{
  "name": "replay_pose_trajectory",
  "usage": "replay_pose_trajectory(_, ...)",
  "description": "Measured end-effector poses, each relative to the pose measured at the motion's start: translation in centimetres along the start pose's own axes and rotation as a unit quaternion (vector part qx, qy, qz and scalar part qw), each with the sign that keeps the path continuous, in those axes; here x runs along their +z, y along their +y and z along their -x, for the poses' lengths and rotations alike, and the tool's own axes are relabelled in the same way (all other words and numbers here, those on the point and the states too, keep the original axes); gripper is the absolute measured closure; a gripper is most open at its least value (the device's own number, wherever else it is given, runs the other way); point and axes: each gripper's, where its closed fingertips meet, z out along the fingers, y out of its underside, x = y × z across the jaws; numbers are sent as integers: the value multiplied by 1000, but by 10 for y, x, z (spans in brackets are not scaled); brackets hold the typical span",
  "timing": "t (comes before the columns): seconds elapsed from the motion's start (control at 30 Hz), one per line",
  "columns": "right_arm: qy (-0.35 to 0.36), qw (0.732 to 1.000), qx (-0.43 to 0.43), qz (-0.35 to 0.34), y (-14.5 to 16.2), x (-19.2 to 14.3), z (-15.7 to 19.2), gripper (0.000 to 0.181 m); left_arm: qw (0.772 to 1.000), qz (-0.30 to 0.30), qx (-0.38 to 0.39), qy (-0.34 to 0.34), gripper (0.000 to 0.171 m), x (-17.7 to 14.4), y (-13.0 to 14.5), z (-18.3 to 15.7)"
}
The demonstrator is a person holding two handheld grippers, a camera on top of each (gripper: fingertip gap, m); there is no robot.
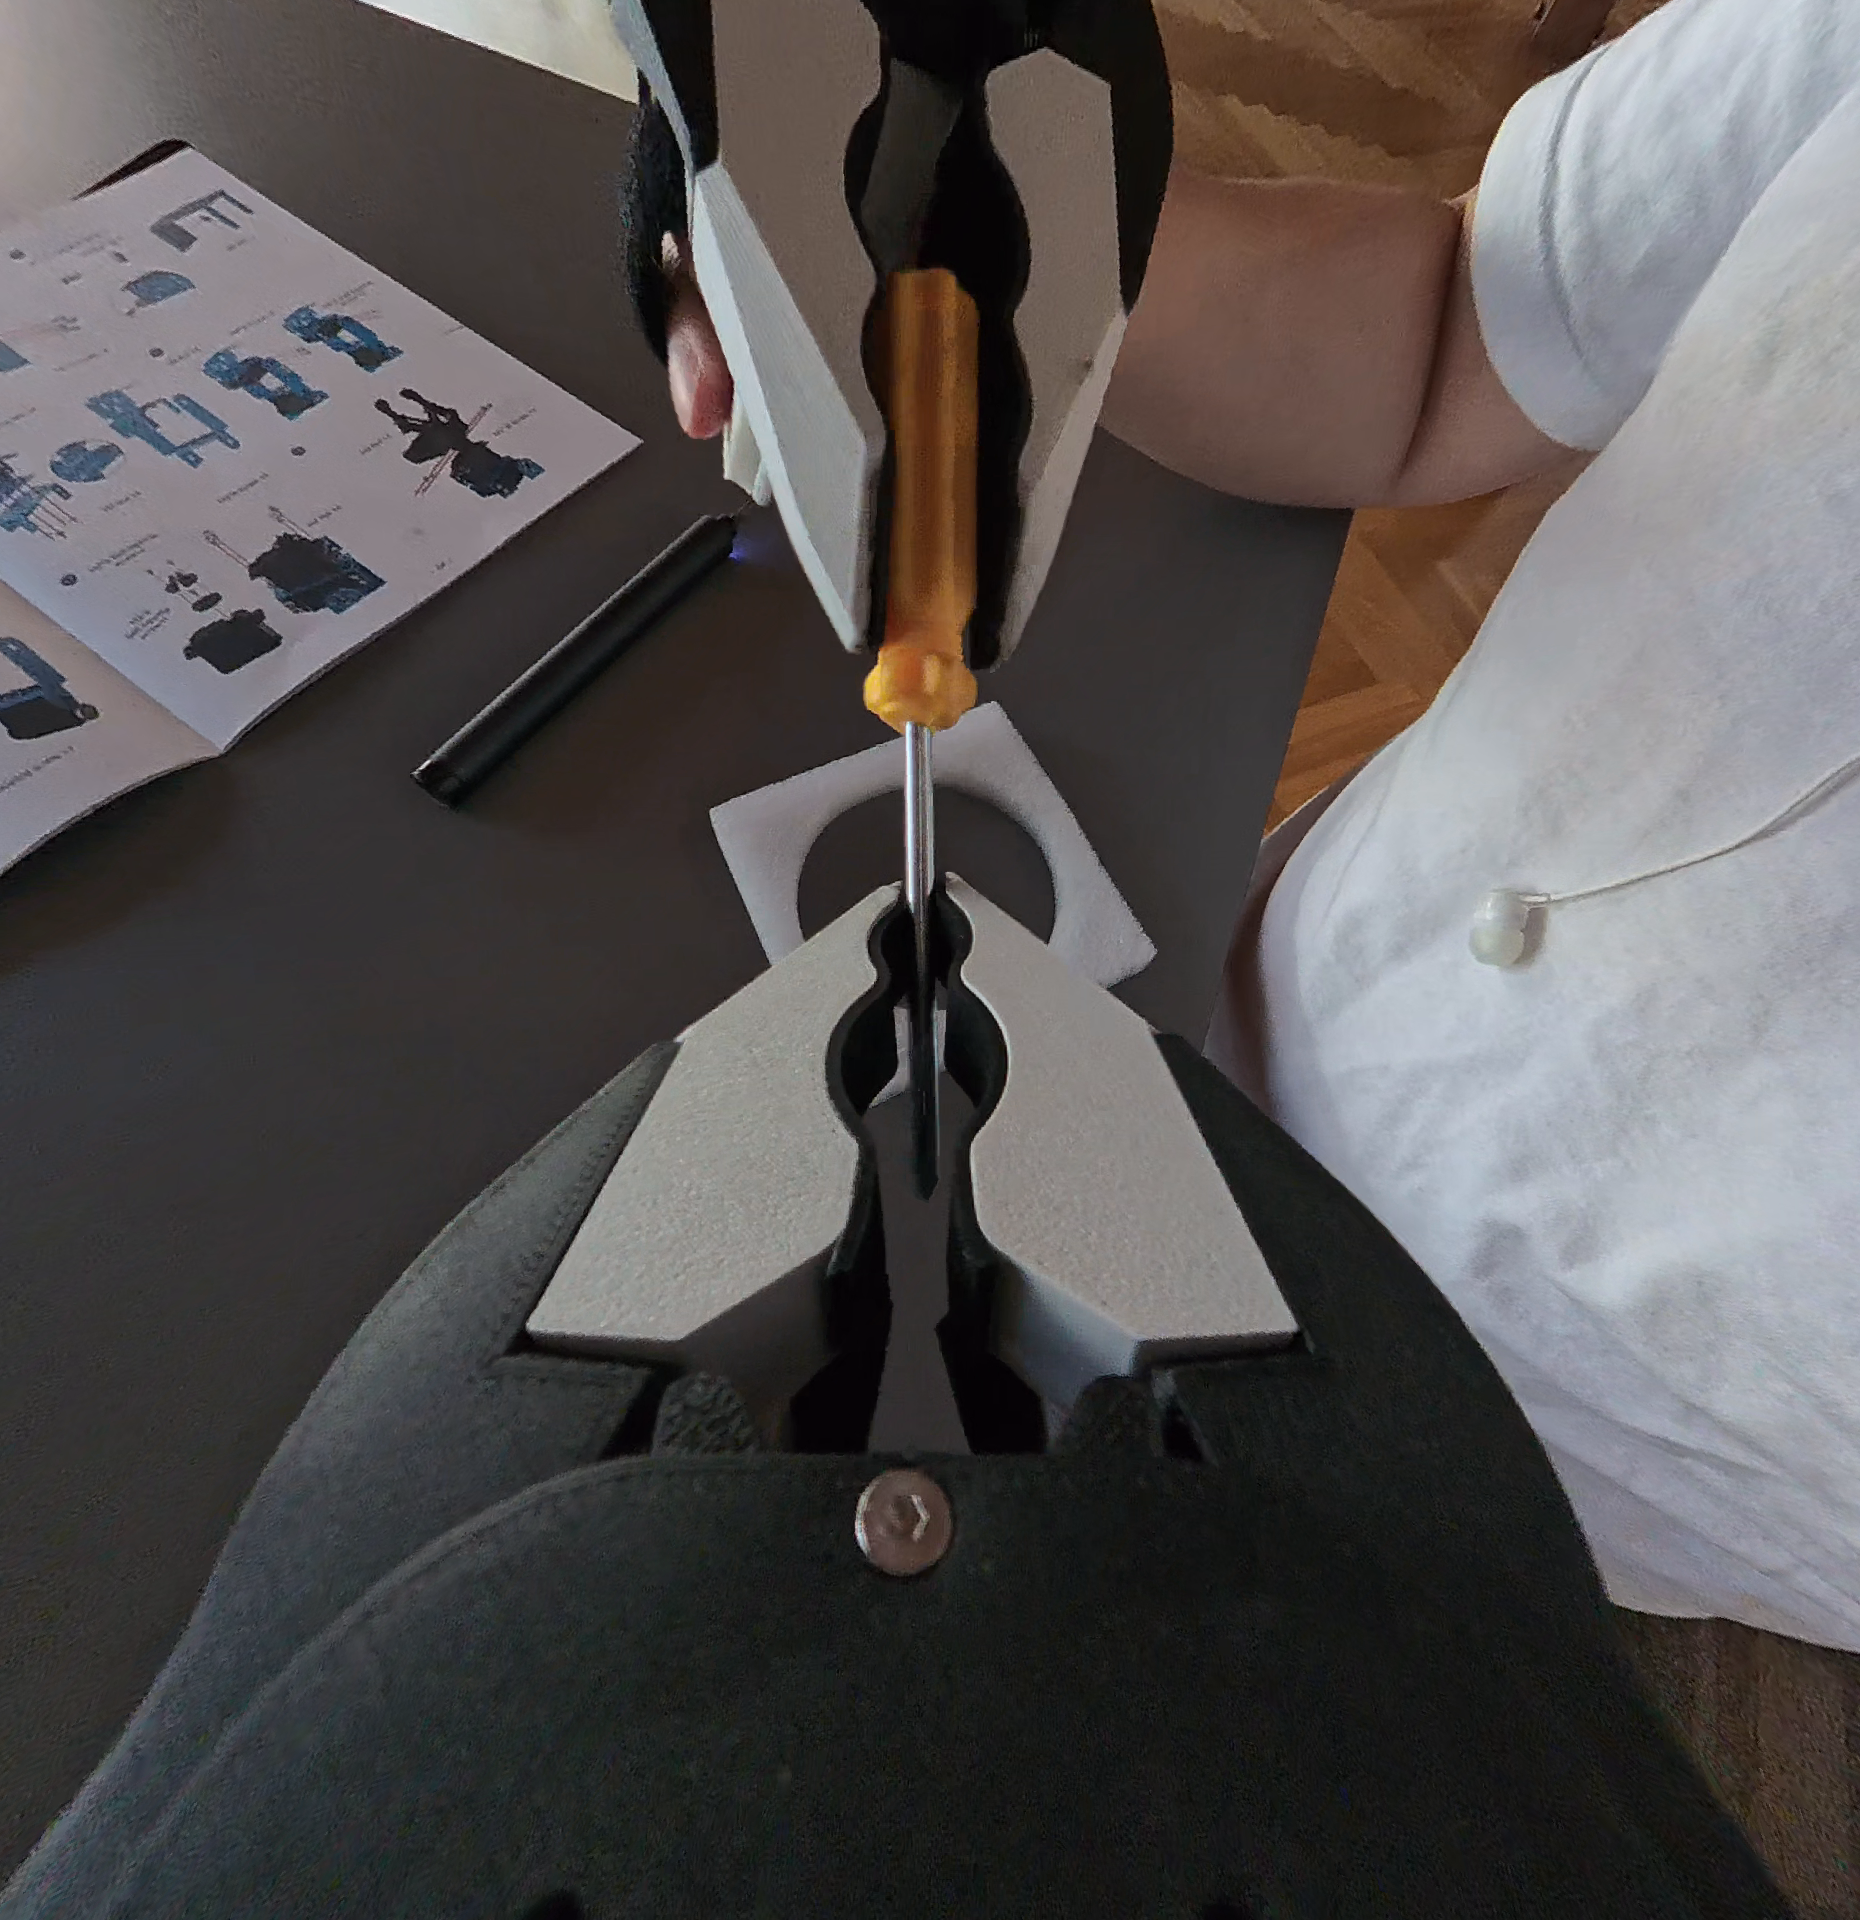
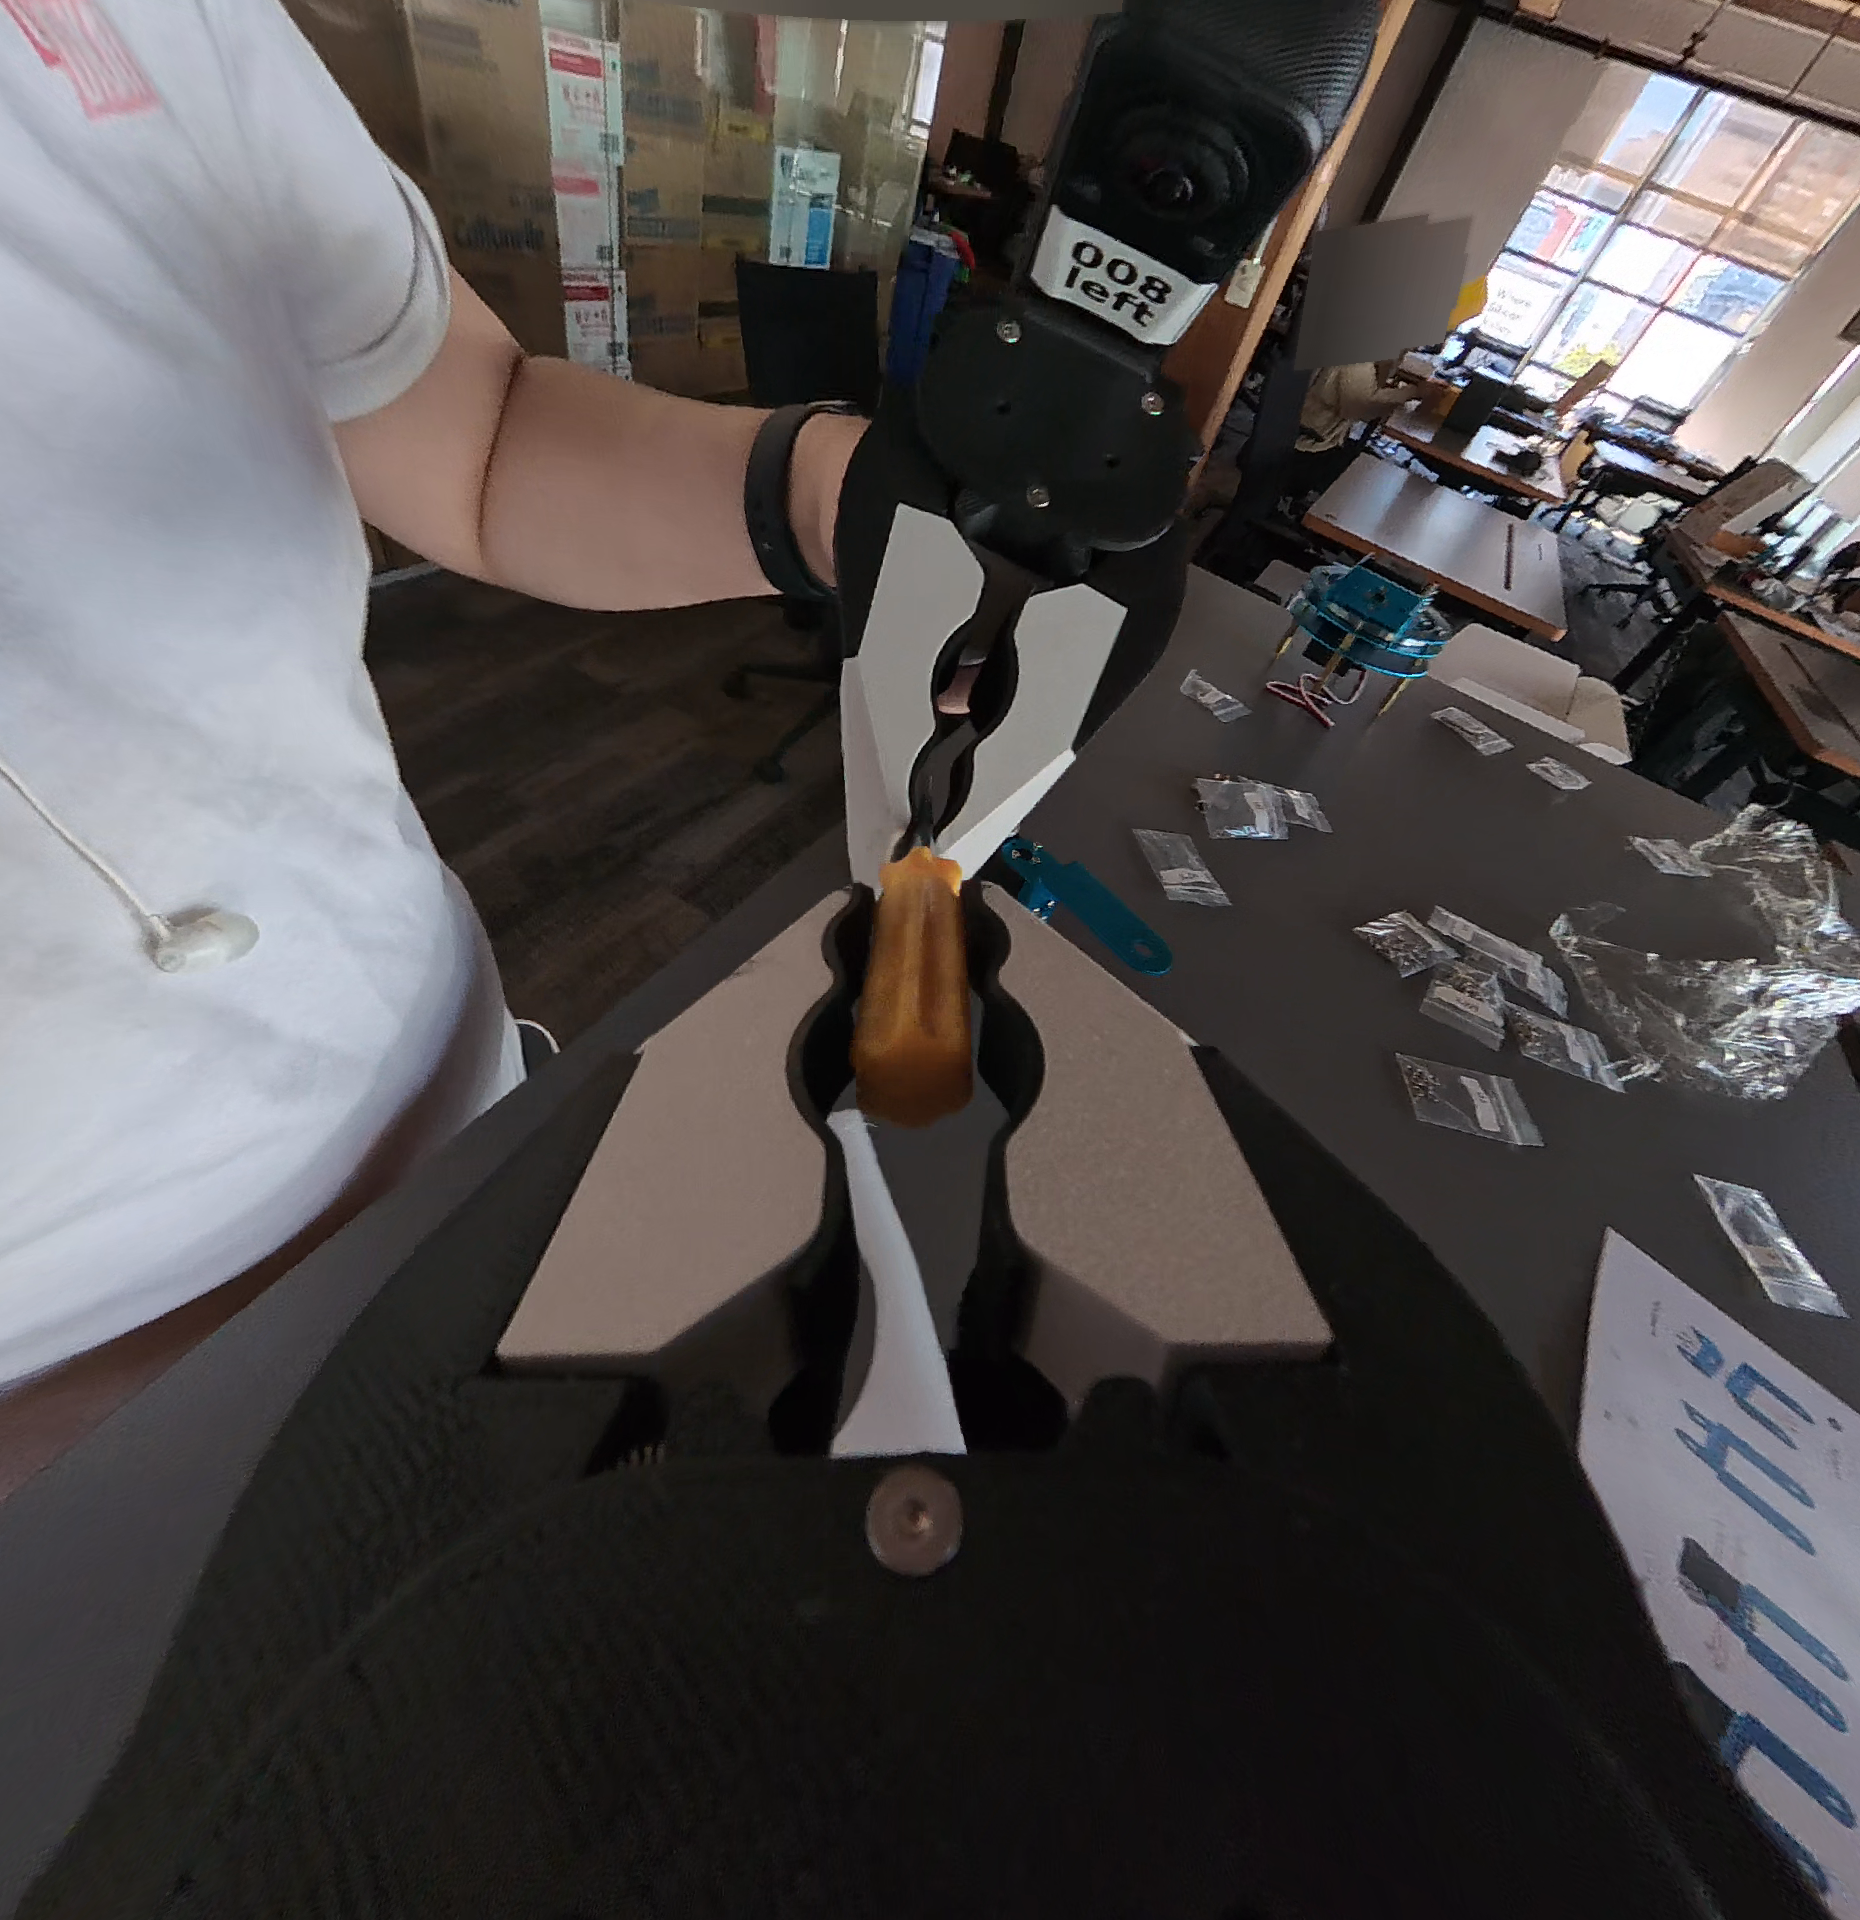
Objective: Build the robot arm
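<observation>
dark table [image 1: 230,1039], booklet [image 1: 261,468], black tube [image 1: 573,665]

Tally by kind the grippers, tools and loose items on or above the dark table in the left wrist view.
Orange-handled screwdriver: 1
Slim black pen: 1
White foam square with round hole: 1
Open printed instruction booklet: 1
Two-finger grippers: 2, left gripper and right gripper
Total: 6

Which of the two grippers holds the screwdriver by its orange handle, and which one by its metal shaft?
The right gripper grips the screwdriver by the orange handle. The left gripper closes on the thin metal shaft near its tip, facing the other gripper.
</observation>
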Motion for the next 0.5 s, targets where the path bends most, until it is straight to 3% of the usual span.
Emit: replay_pose_trajectory(0.5, -14, 999, 22, -39, -4, -6, 0, 153, 997, -75, -10, 15, 171, -2, -11, -3)
